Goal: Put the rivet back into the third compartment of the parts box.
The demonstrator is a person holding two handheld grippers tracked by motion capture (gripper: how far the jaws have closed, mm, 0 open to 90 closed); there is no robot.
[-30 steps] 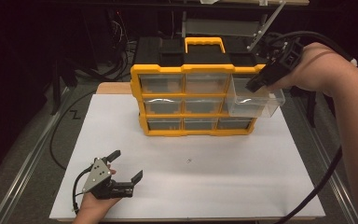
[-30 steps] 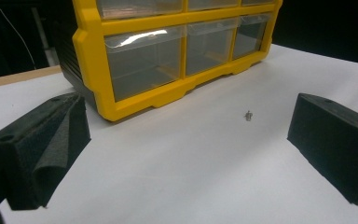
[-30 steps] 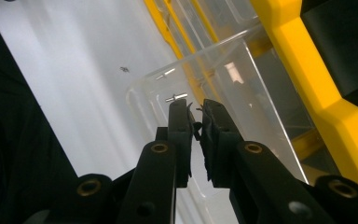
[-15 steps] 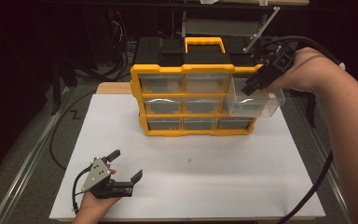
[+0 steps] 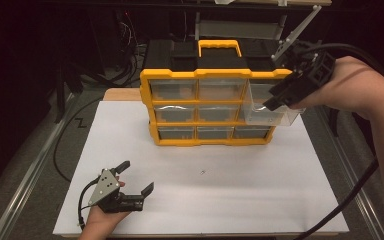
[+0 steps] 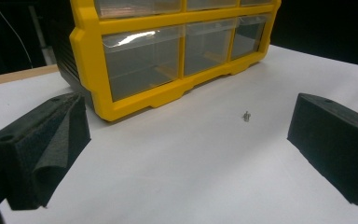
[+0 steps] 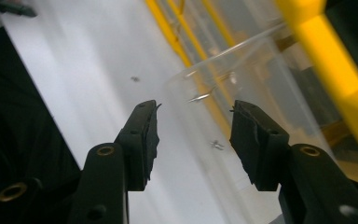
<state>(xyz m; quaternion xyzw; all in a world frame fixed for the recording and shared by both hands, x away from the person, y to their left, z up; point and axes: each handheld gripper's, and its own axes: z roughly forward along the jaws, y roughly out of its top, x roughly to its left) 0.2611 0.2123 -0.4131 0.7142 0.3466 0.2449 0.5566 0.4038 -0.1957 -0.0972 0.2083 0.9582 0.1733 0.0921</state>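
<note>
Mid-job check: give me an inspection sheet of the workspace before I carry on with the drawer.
Surface: white sheet over the table, flat.
Job's things: yellow drawer cabinet upright; its clear drawer at the right is pulled out.
Clutter: one small screw loose on the sheet.
Grippers: right gripper at the drawer, jaws just opened, nothing gripped; left gripper open, low over the sheet.
Cables: black cable trailing from the right gripper.
Surroundings: dark, nothing seen clearly.

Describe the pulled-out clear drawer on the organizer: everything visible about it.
The clear drawer is see-through plastic, a shallow open-topped box with thin walls. It juts forward, partly pulled out of the right column of the yellow-framed organizer, in its upper rows, level above the white table sheet. A tiny metal bit seems to lie inside. The right gripper, its jaws just opened, hovers at the drawer's front rim without pressing it.
</note>
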